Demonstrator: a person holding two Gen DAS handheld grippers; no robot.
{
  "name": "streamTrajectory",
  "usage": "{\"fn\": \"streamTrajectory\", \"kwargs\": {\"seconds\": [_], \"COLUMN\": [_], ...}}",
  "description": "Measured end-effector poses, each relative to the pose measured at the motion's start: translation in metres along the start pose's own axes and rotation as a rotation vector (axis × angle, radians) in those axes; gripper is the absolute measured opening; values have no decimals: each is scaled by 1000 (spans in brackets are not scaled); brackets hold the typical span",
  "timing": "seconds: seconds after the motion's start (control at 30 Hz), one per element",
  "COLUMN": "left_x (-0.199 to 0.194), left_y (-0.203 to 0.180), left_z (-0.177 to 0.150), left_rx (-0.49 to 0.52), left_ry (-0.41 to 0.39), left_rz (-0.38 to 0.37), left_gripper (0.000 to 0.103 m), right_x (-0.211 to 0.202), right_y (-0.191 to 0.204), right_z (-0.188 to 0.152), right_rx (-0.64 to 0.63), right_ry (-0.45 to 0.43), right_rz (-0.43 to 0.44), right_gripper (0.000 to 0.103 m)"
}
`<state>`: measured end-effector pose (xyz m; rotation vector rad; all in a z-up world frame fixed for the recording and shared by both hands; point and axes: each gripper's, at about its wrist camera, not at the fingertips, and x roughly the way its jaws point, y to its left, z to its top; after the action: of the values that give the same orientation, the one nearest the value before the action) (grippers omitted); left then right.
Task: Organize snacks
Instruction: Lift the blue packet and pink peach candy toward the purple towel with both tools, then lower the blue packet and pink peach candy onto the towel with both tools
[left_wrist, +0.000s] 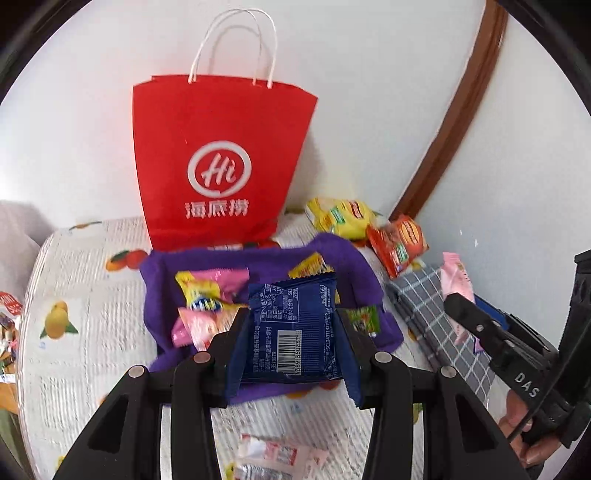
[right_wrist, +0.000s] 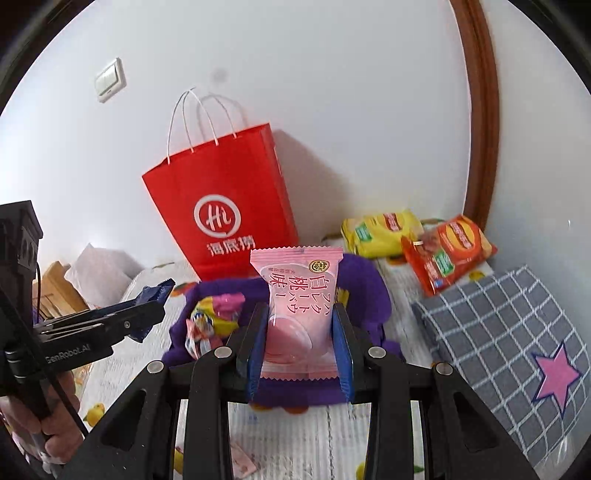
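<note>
Clamped between the left gripper (left_wrist: 291, 332) pads at frame centre: crinkly navy foil packet (left_wrist: 295, 328), barcode up, serrated ends. Pinched likewise in the right gripper (right_wrist: 301, 332): glossy pink translucent wrapper (right_wrist: 301, 310). Behind both, soft purple fabric bin (left_wrist: 354, 266) of sweets on fruit-print tablecloth (left_wrist: 85, 314), red paper bag (left_wrist: 218, 166) against white wall.

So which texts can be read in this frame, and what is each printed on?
"Hi" and "海底捞": red bag.
"白桃味": pink packet in the right claw.
"DAS": right claw's body, seen from the left wrist.
"GenRobot.AI": left claw's body, seen from the right wrist.
Blue packet: barcode digits and small print blurred.
</note>
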<state>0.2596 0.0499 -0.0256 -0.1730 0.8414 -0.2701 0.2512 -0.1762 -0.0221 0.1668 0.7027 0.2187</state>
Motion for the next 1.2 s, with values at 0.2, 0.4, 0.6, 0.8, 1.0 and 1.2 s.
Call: {"fn": "streamTrajectory", "kwargs": {"seconds": [0.2, 0.4, 0.6, 0.8, 1.0, 1.2], "left_x": [13, 30, 37, 40, 54, 69], "left_y": [12, 27, 43, 62, 66, 67], "left_z": [18, 22, 25, 26, 24, 22], "left_rx": [-26, -49, -68, -120, -128, -141], "left_ry": [-19, -25, -18, -9, 15, 55], "left_rz": [13, 34, 62, 74, 92, 90], "left_gripper": [42, 42, 42, 42, 42, 42], "right_x": [19, 47, 81, 107, 126, 139], "right_y": [7, 10, 17, 17, 11, 8], "right_z": [17, 27, 30, 39, 38, 40], "right_rx": [-8, 6, 11, 15, 38, 29], "right_ry": [26, 66, 120, 149, 175, 203], "right_rz": [23, 41, 85, 92, 104, 87], "right_gripper": [34, 34, 34, 34, 34, 34]}}
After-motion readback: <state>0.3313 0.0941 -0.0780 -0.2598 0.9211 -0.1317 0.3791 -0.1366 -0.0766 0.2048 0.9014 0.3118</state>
